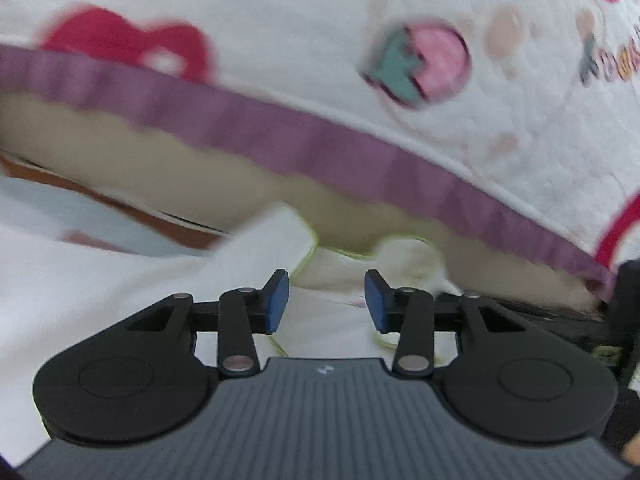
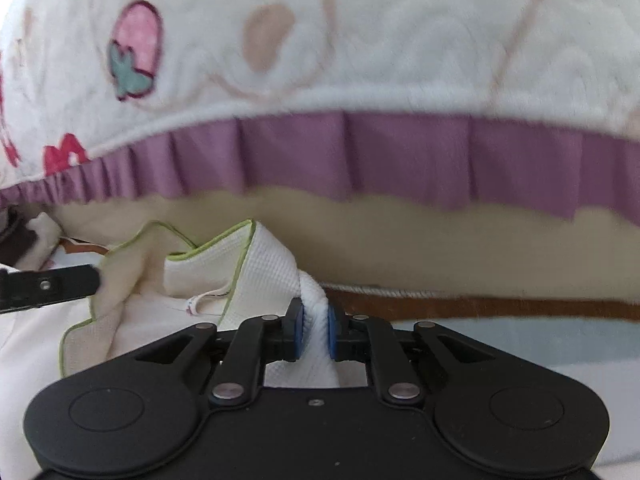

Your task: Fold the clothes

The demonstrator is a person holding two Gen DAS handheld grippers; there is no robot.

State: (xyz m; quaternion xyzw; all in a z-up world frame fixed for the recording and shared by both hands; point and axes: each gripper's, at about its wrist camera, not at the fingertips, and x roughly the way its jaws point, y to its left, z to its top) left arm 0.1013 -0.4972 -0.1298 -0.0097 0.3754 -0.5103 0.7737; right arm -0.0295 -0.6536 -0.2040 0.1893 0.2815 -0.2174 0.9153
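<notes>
A white waffle-knit garment with green piping (image 2: 256, 264) lies crumpled in front of the bed. My right gripper (image 2: 314, 326) is shut on a bunched fold of it. In the left wrist view the same garment (image 1: 276, 236) lies just beyond my left gripper (image 1: 326, 300), which is open with nothing between its blue pads. The left gripper's black finger (image 2: 60, 284) shows at the left of the right wrist view, touching the garment's edge.
A white quilt with strawberry and heart prints (image 2: 320, 40) and a purple ruffle (image 2: 400, 152) hangs over a beige mattress side (image 2: 400, 240). A pale sheet with a brown band (image 2: 500, 304) lies below. The quilt also fills the top of the left wrist view (image 1: 280, 20).
</notes>
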